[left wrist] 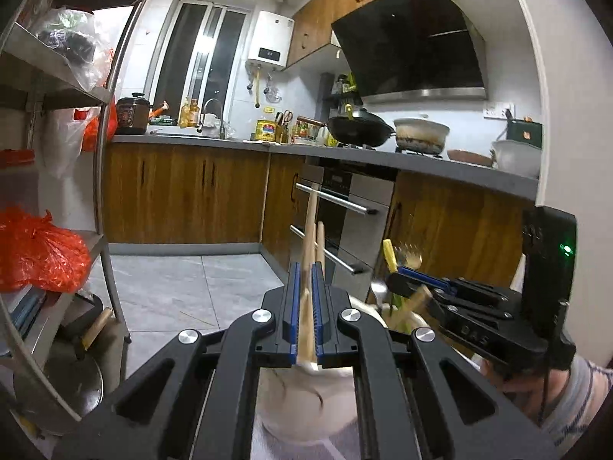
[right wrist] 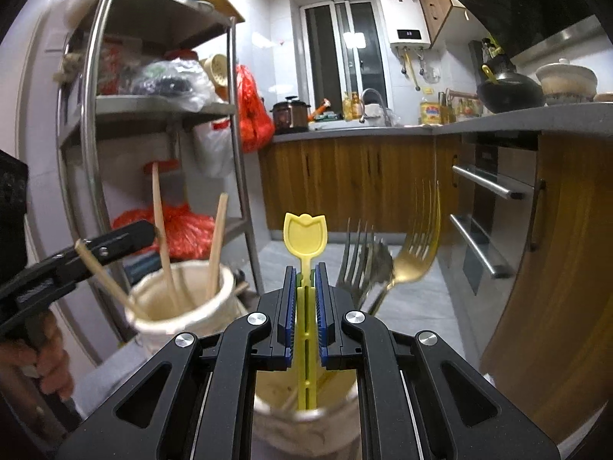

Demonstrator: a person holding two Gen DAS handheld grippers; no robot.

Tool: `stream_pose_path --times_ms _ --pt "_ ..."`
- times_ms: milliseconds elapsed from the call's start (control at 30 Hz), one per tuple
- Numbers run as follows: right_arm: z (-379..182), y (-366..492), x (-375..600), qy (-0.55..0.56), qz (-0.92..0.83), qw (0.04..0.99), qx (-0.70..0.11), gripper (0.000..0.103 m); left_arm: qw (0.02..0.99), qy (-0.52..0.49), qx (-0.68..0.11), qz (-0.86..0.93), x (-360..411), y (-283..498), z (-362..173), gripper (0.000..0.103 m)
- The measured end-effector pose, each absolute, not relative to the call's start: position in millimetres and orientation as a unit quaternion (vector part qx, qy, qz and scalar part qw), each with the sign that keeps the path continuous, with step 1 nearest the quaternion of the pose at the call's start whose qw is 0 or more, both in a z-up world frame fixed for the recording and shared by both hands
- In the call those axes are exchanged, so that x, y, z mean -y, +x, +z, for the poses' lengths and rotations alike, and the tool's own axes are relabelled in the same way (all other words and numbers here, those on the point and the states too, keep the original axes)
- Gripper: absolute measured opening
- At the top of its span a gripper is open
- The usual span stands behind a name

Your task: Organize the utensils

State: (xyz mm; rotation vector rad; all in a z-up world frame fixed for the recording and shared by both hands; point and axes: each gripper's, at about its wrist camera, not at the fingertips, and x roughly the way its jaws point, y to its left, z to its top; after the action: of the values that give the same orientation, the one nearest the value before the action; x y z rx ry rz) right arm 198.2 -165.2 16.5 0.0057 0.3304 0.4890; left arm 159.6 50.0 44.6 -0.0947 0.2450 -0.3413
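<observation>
The left tongs (left wrist: 305, 274) are clenched on a wooden chopstick (left wrist: 310, 226), its long axis nearly upright, lower end dipping into the white cup (right wrist: 180, 306) directly beneath. The right tongs (right wrist: 305, 274) grip a yellow tulip-headed utensil (right wrist: 304, 237) by its stem, also upright, with its foot inside a second cup (right wrist: 306, 418) straight below. Forks (right wrist: 413, 245) stand in that same cup, just right of the yellow stem. Each hand appears placed to release straight down, the cups side by side.

Wok (left wrist: 360, 127) — metal rack (right wrist: 161, 107)
</observation>
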Motion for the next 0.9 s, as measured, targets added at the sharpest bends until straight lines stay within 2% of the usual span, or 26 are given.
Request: stream_pose_path --times_ms 467,800,900 --pt "2 203 153 -0.029 0.251 0.945 -0.207 0.011 0.974 -0.044 -0.139 -0.171 -52 158 32 0.006" --pt "52 178 176 -0.020 0.239 0.954 -0.179 0.037 0.979 -0.030 -0.129 -0.152 -59 144 63 0.006" --pt "63 164 193 -0.001 0.227 0.959 -0.170 0.039 0.981 -0.028 -0.132 -0.140 -66 133 71 0.006"
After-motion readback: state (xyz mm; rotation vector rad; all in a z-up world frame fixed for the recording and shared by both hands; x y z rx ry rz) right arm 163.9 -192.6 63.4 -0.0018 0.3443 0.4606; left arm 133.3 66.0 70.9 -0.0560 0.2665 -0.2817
